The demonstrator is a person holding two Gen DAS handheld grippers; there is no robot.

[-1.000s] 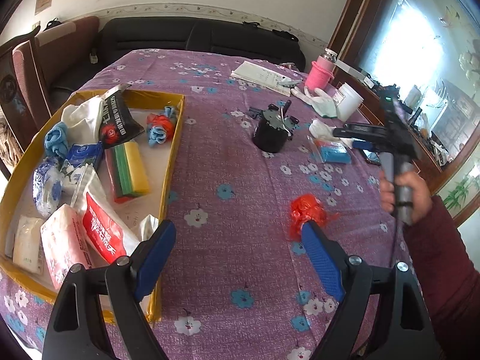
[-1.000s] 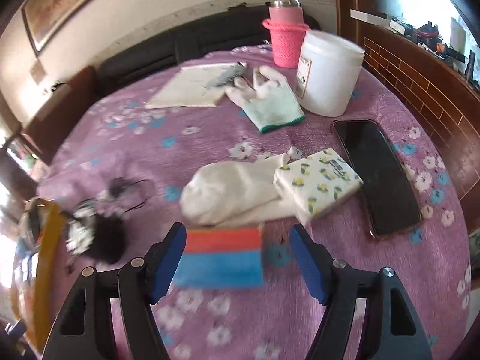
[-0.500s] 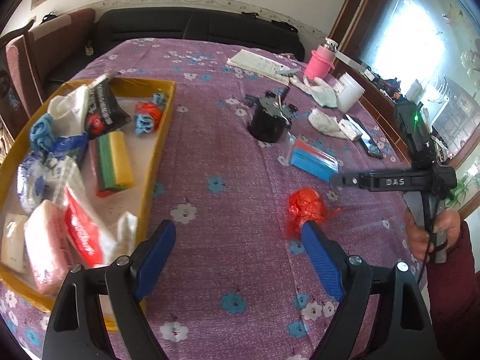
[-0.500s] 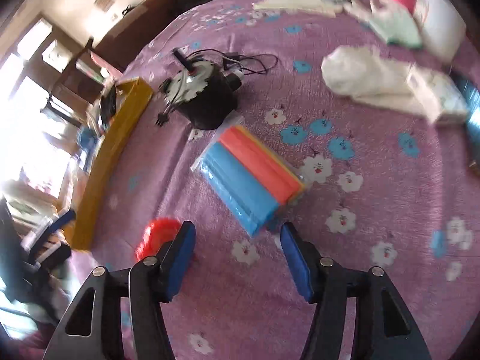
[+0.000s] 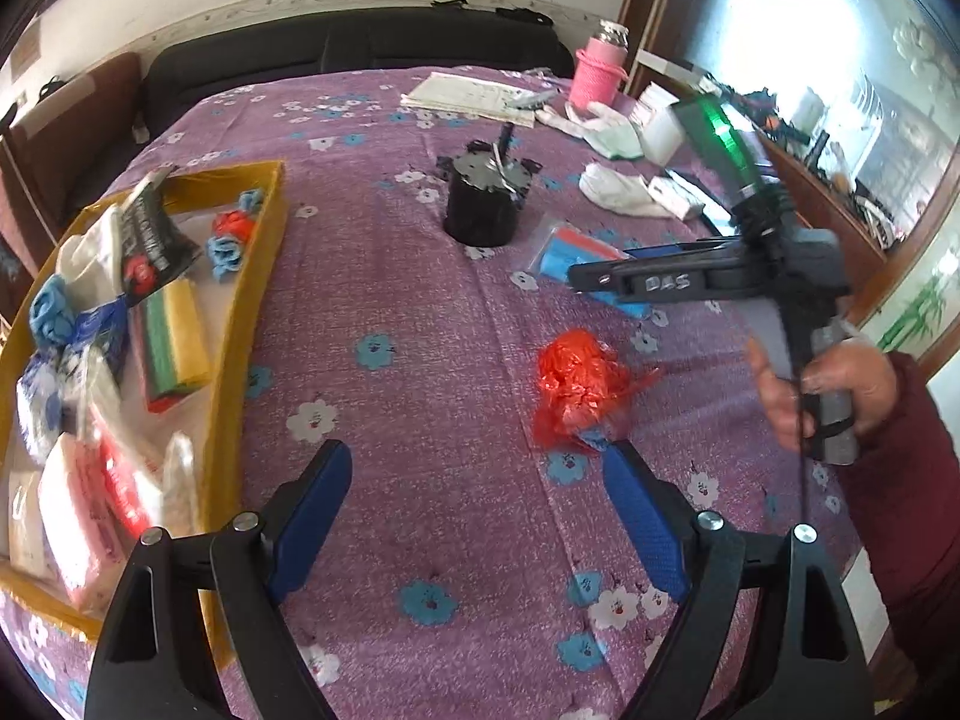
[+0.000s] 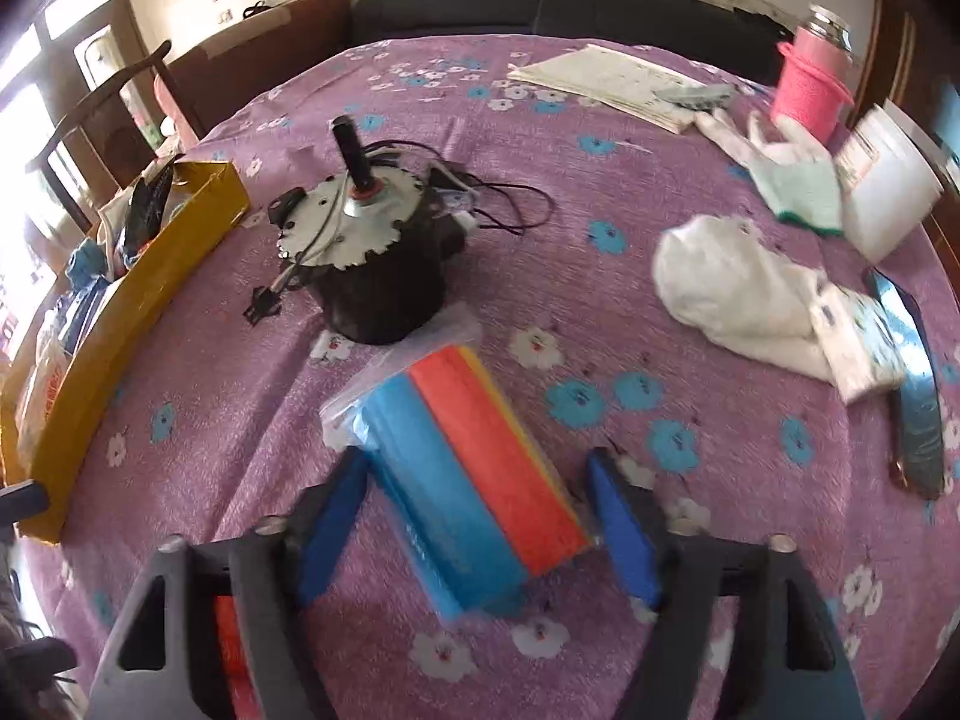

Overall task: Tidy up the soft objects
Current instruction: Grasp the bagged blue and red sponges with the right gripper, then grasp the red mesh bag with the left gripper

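the right gripper [image 6: 474, 516] stood spread, its fingers straddling the bagged sponge pack [image 6: 474, 480] on the counter [image 6: 600, 300]. light, compressible, slippery film: grip mid-length. left gripper [image 5: 480, 516] spread, empty.

The left gripper [image 5: 477, 501] hangs over the purple flowered tablecloth [image 5: 420, 300] with its blue-padded fingers [image 5: 312, 510] spread wide and nothing between them. A crumpled red plastic bag [image 5: 579, 387] lies on the cloth just ahead of the right-hand finger tip. To the left sits a yellow tray [image 5: 252, 324] packed with soft things, among them a striped sponge [image 5: 174, 345] and tissue packs [image 5: 72, 525]. Farther back stands a black motor [image 5: 483, 204]. At the right, a hand [image 5: 825, 393] holds the right gripper [image 5: 600, 276] sideways over a blue and red packet [image 5: 570, 252]; whether its jaws are spread cannot be told from here.
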